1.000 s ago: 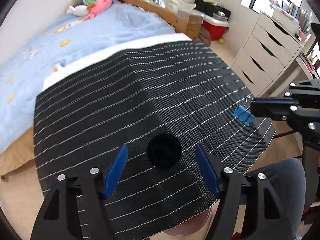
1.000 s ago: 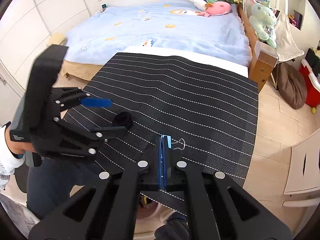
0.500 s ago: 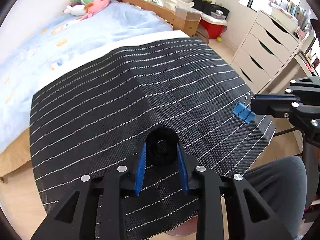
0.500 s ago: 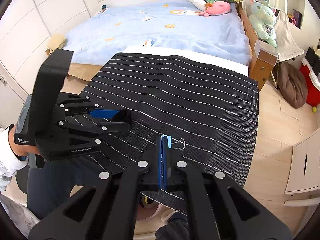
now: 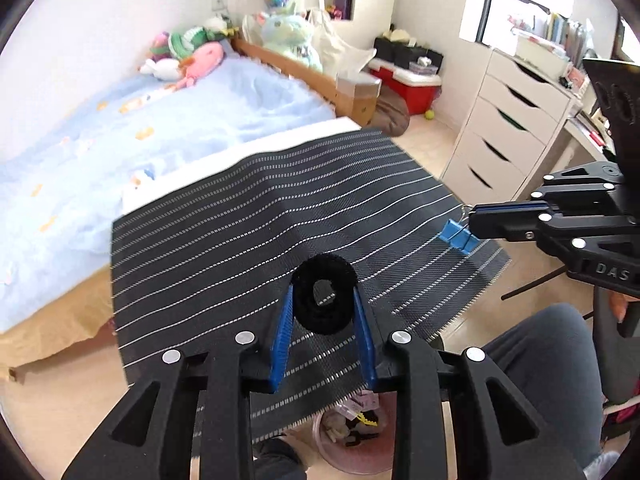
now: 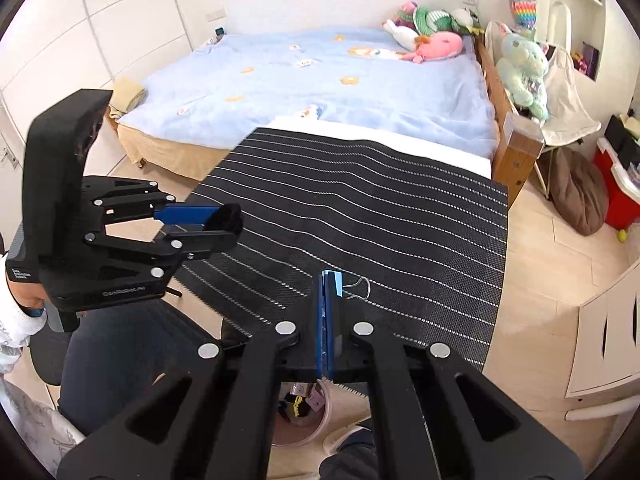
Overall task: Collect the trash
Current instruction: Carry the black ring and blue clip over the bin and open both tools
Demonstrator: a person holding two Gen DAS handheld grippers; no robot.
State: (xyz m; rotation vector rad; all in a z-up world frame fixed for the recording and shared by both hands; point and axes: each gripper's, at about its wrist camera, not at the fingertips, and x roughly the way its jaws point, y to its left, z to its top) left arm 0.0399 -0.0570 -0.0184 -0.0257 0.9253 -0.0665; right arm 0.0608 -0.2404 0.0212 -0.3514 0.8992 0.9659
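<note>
- Lifted since the earlier frame, the black ring (image 5: 325, 299) sat pinched in the left gripper (image 5: 324, 312), clear of the striped mat (image 5: 240, 216).
- At 3 o'clock, the right gripper (image 6: 326, 300) stayed clamped on the blue binder clip (image 6: 334, 283).

Your pink bin (image 5: 352, 446) half hidden under the mat's (image 5: 240, 240) near edge, its contents too jumbled to tell, your clip's (image 6: 333, 283) body mostly behind the right tongs (image 6: 326, 280), your knee (image 5: 548, 368) cut off.

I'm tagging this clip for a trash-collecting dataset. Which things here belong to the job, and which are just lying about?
Part of the job:
- black ring, clamped in the left gripper
- blue binder clip, pinched by the right gripper
- pink bin below the mat edge

Just lying about:
- striped mat
- bed
- plush toys
- white drawers
</note>
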